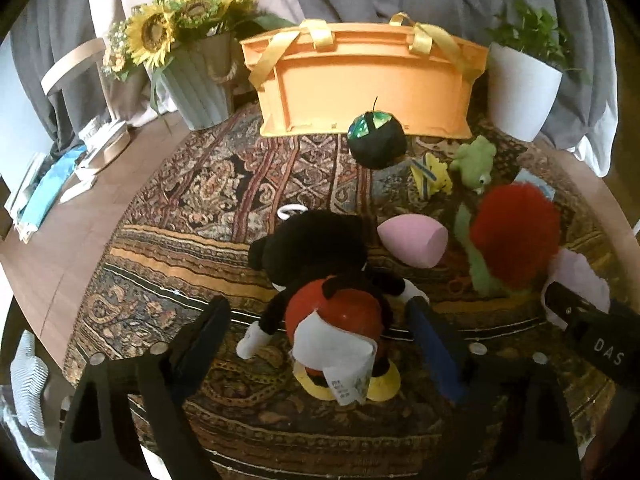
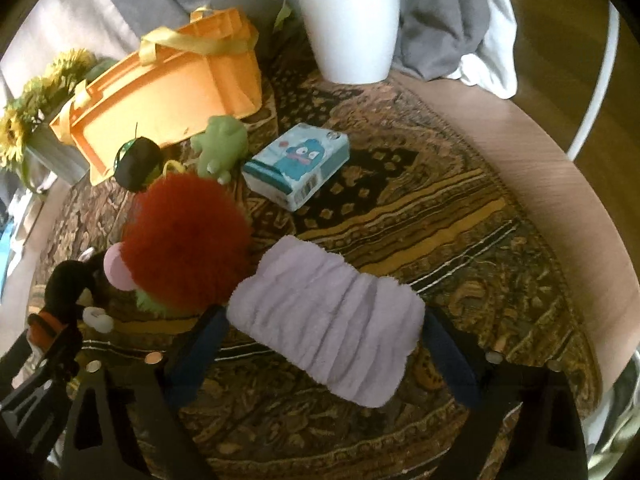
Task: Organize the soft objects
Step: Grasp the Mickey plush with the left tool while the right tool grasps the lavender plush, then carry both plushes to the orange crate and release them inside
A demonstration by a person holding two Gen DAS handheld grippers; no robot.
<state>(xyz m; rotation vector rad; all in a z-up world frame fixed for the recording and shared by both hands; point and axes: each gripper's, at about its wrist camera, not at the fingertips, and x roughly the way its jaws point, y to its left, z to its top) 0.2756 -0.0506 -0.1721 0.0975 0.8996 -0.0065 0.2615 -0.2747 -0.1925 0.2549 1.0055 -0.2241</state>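
Nearest the left wrist camera, the left gripper (image 1: 318, 322) stands with its jaws apart on either side of a mouse plush (image 1: 320, 280) in red shorts, which lies face down on the patterned rug (image 1: 180, 208); the pads do not appear to press on it yet. Nearest the right wrist camera, the right gripper (image 2: 322, 330) straddles a lilac fluffy cloth (image 2: 328, 320) in the same way — jaws spread, one finger at each end, and no squeeze that can be made out.

Just beyond lie a pink egg-shaped sponge (image 1: 414, 240) and a red fuzzy ball (image 1: 514, 236) resting against something green. Farther on are a black ball (image 1: 376, 142), a small yellow toy (image 1: 434, 172), a green frog plush (image 1: 474, 162) and a tissue pack (image 2: 296, 166).

At the back of the tabletop the orange basket (image 1: 360, 80) with yellow ribbon handles lies tipped on its side, flanked by a sunflower pot (image 1: 192, 64) and a white plant pot (image 1: 520, 88). Nothing soft can be seen in it, so the sorting looks barely begun — every item is left to move, and the basket probably needs righting.
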